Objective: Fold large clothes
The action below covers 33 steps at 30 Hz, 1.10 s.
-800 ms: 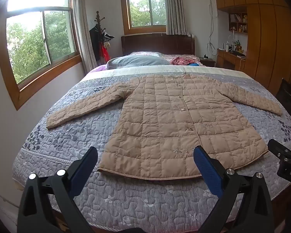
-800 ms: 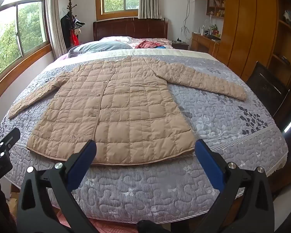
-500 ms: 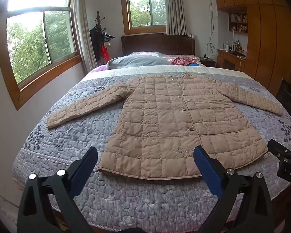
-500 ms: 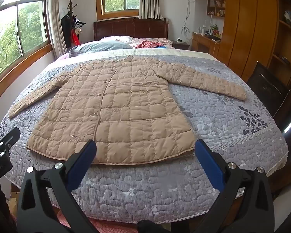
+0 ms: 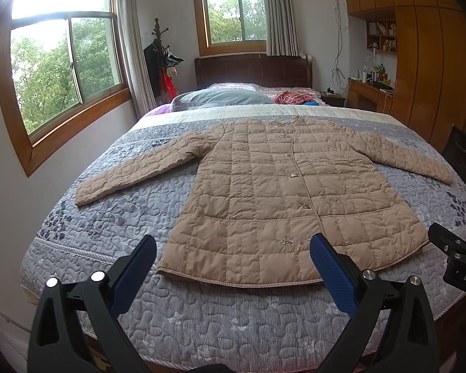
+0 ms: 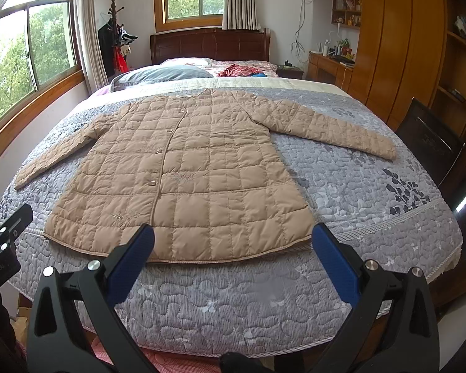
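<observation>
A long tan quilted coat (image 5: pixel 273 192) (image 6: pixel 183 174) lies flat and buttoned on the bed, both sleeves spread outward, hem toward me. My left gripper (image 5: pixel 233 258) hovers open above the foot of the bed, in front of the hem's left half, with nothing between its blue pads. My right gripper (image 6: pixel 233 248) is open too, in front of the hem's right half, holding nothing. Each gripper's tip shows at the edge of the other's view: the right gripper (image 5: pixel 456 248) and the left gripper (image 6: pixel 3 236).
The bed carries a grey quilted bedspread (image 5: pixel 202 320) (image 6: pixel 357 192), with a pillow (image 5: pixel 220 98) and red cloth (image 5: pixel 292 96) near the headboard. A window wall runs along the left, a wooden wardrobe (image 6: pixel 397 40) and a dark chair (image 6: pixel 428 136) along the right.
</observation>
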{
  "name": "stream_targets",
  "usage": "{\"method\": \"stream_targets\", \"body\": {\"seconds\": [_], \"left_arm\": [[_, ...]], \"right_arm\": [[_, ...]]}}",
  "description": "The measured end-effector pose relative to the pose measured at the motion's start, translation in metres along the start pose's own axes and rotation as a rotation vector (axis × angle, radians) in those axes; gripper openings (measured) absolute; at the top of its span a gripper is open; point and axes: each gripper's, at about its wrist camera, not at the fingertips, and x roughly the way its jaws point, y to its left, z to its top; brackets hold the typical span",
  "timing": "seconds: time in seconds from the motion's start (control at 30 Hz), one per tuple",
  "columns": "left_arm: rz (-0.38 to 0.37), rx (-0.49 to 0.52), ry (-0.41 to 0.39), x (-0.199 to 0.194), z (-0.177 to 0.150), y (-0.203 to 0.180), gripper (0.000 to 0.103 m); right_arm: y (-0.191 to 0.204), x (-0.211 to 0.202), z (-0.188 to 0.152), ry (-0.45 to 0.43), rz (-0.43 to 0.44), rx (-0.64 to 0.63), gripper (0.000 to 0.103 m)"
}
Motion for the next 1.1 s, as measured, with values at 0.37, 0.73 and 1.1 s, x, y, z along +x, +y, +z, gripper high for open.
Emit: {"method": "stream_targets", "body": {"seconds": [0.37,0.73,1.1], "left_arm": [[0.002,0.0,0.001,0.0,0.0,-0.0001,0.099],[0.002,0.001,0.001,-0.0001,0.0001,-0.0001,0.099],[0.002,0.003,0.002,-0.0016,-0.0011,0.0038,0.099]], "right_arm": [[0.0017,0.0002,-0.0007,0.0,-0.001,0.001,0.1],[0.0019,0.0002,-0.0007,0.001,0.0,0.002,0.1],[0.0029,-0.0003,-0.0012,0.0,0.0,0.001,0.1]]}}
